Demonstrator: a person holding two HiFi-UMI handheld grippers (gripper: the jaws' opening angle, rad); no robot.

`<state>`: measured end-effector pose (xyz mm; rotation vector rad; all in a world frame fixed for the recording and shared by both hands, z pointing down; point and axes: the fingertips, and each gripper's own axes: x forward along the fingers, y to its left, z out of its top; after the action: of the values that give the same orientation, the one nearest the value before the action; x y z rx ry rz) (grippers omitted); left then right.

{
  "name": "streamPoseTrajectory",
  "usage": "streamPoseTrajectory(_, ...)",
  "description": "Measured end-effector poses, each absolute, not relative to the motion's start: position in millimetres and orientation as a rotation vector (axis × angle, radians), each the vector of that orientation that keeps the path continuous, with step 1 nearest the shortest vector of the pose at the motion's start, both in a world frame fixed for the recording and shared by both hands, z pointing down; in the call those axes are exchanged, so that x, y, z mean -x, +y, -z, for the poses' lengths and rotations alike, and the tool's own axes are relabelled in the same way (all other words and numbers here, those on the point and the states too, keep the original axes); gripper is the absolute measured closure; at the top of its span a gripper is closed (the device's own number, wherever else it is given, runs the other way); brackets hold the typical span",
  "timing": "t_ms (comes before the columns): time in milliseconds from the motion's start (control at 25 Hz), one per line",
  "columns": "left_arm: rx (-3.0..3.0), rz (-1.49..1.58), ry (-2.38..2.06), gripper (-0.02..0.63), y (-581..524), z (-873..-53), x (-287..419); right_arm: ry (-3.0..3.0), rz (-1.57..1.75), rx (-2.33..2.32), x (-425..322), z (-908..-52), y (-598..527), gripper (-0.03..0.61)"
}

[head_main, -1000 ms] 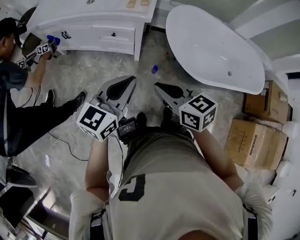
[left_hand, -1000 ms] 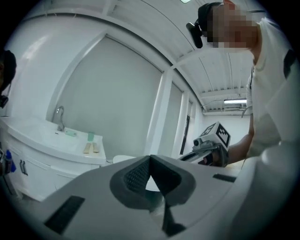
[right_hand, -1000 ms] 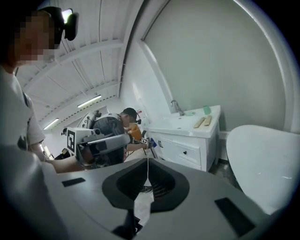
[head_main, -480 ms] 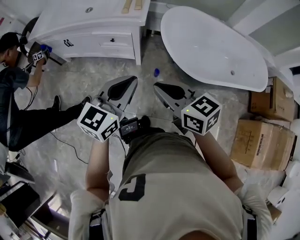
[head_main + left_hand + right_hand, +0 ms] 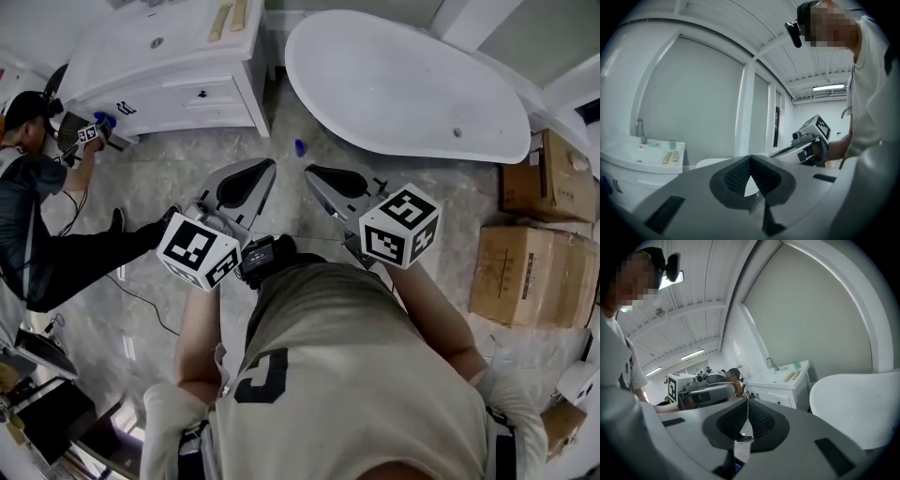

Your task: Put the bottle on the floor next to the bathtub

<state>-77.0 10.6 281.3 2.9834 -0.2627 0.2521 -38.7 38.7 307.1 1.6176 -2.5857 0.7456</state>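
Person carrying the left gripper [image 5: 269, 165] and right gripper [image 5: 312, 172] has shuffled across a bit, so now they're more in front of the bathtub [image 5: 403, 84], vanity [image 5: 159, 66] further off left.

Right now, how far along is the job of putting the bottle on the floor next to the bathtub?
Looks done: a small blue thing, probably the bottle, sits on the floor beside the bathtub. In hand: nothing; the left gripper and right gripper are both shut and empty, short of it. Left: nothing I can see, if that blue thing is the bottle.
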Motion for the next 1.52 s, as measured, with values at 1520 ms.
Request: streamPoseTrajectory(1520, -2.92, -0.234, -0.51, 0.557, 147, -267, 42, -2.745, -0.784, -1.305, 6, -313, 172, 0.551)
